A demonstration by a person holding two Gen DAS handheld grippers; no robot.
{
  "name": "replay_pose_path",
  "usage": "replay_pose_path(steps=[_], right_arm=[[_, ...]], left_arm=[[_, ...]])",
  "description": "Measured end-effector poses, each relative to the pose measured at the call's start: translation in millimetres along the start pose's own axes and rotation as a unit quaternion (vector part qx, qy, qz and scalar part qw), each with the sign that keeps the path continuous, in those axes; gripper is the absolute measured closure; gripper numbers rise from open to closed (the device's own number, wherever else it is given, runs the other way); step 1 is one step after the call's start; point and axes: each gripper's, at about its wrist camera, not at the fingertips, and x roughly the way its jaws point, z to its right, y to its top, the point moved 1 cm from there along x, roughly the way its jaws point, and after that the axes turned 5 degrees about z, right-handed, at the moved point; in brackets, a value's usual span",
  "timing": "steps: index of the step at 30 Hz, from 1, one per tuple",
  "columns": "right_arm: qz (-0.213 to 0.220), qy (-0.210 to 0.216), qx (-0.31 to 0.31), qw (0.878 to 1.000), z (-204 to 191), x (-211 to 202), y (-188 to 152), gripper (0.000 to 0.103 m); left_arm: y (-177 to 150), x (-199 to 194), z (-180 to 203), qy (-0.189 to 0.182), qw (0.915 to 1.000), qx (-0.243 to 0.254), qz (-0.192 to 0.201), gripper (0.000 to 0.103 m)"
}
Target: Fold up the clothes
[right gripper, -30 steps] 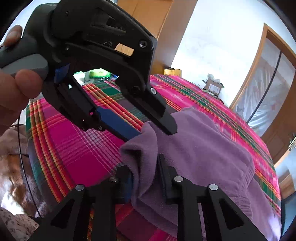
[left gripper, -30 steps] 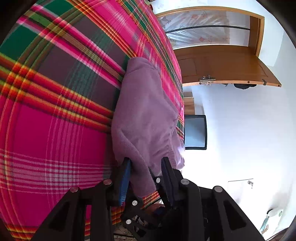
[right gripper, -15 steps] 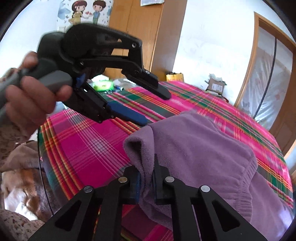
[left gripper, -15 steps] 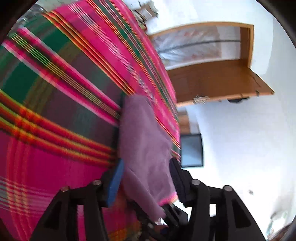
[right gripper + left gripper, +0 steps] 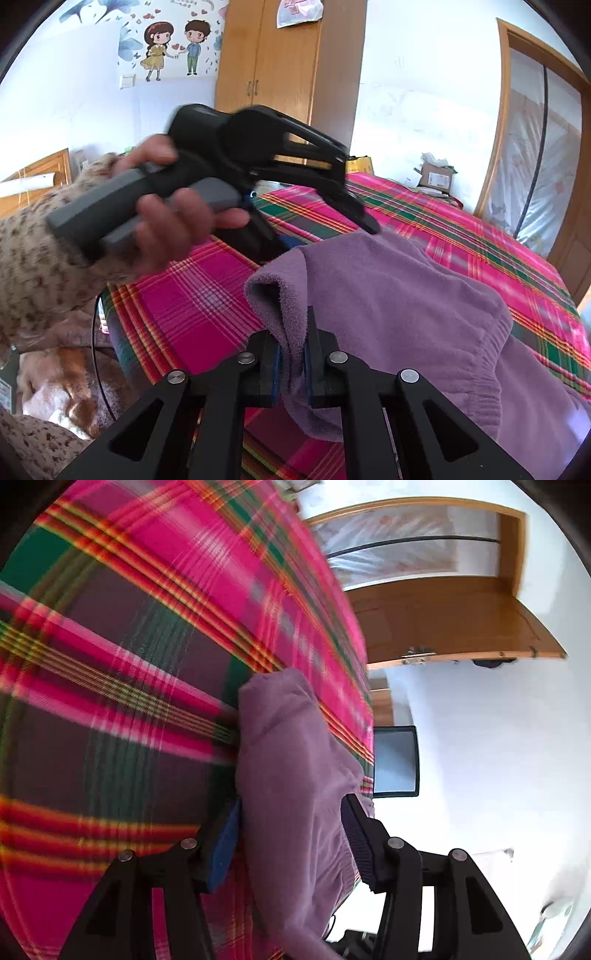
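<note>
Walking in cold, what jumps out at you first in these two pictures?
The loud pink, green and red plaid bedspread fills both views. On it lies a soft purple garment, a fold of it pinched in the right gripper. To the left, a hand holds the left gripper, jaws wide around the cloth.

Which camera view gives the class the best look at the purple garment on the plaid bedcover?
The right wrist view: the purple garment spreads wide across the plaid bedcover, ribbed hem visible, one fold pinched in the right gripper. The left wrist view shows only a narrow bunched strip, partly blurred.
</note>
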Motion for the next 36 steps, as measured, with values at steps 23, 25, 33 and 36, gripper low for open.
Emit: replay_pose_path(steps=[23, 25, 33, 36], right_arm=[[-0.025, 0.015, -0.007, 1.000, -23, -4, -12, 0.093], [-0.029, 0.017, -0.009, 0.999, -23, 0, -11, 0.093], [-0.030, 0.031, -0.025, 0.999, -33, 16, 0, 0.093], [-0.027, 0.045, -0.035, 0.998, -40, 23, 6, 0.093]], left_arm=[[39, 39, -11, -0.026, 0.9976, -0.008, -0.063, 0.084], [40, 40, -9, -0.020, 0.9979, -0.004, -0.061, 0.085], [45, 21, -14, -0.019, 0.9991, -0.006, -0.037, 0.086], [47, 2, -17, -0.019, 0.9995, -0.001, -0.024, 0.086]])
